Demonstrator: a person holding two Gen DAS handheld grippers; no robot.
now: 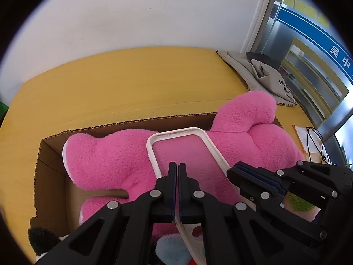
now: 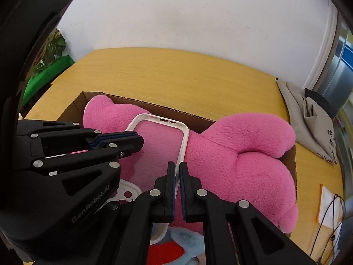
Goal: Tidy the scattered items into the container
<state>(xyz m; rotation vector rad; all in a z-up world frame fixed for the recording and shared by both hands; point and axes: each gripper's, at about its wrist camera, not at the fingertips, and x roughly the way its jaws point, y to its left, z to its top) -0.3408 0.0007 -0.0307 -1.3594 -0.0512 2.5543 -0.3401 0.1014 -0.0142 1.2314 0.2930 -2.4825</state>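
Both grippers carry one clear phone case [image 1: 189, 154] with a white rim above the cardboard box [image 1: 50, 154]. The left gripper [image 1: 177, 170] is pinched on the case's left rim; the right gripper [image 2: 177, 170] is pinched on the opposite long rim. The case hangs tilted over the pink plush toy [image 1: 114, 156], far end toward 12 o'clock.

Judgement: release both sides together and low, so the case settles flat on the plush rather than sliding off.

Box contents: the pink plush fills most of it, one limb overhanging the wall at 2 o'clock. Pale blue plush [image 2: 187, 238] and a red item lie at 6 o'clock, partly hidden
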